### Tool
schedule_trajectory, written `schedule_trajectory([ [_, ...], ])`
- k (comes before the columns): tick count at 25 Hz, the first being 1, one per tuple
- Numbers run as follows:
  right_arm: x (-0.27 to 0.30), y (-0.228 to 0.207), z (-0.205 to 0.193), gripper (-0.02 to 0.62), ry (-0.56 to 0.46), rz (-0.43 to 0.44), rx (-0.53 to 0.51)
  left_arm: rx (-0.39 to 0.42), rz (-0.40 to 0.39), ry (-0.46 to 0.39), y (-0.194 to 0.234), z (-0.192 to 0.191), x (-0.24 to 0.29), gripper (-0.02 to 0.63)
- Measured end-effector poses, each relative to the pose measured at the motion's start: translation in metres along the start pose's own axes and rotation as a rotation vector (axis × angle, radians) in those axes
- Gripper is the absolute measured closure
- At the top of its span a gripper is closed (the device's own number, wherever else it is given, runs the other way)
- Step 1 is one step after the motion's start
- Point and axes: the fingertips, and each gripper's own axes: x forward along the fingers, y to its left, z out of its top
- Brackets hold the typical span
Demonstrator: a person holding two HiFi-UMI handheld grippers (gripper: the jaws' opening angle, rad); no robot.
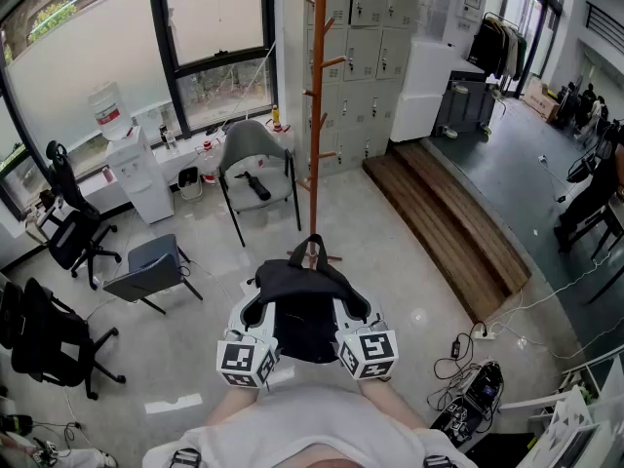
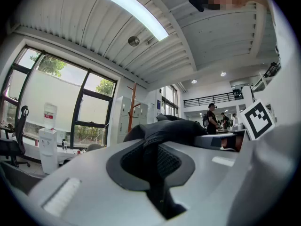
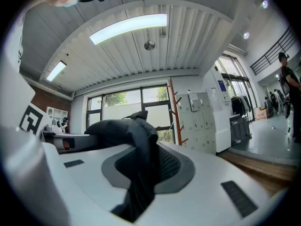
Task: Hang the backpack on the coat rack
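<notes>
You hold the black fabric backpack (image 1: 304, 305) level between both tools. The left gripper (image 1: 255, 312) and the right gripper (image 1: 353, 310) are each clamped on one of its dark straps. The tall brown wooden coat rack (image 1: 319, 115) stands well ahead of both grippers, its pegs (image 1: 334, 62) angled upward. To do this step well, carry the bag forward evenly and lift its top loop (image 1: 313, 242), just beyond the jaws, over a peg. Hold both grips firm until the loop seats, because releasing one side early could set the bag swinging.
</notes>
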Motion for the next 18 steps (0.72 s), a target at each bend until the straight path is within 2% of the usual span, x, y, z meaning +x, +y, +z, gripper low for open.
schedule_trajectory([
  [18,0.014,-0.014,-0.007,0.52,0.014,0.019,0.031,-0.002,0.011,0.016,0.001,-0.005,0.016,0.574],
])
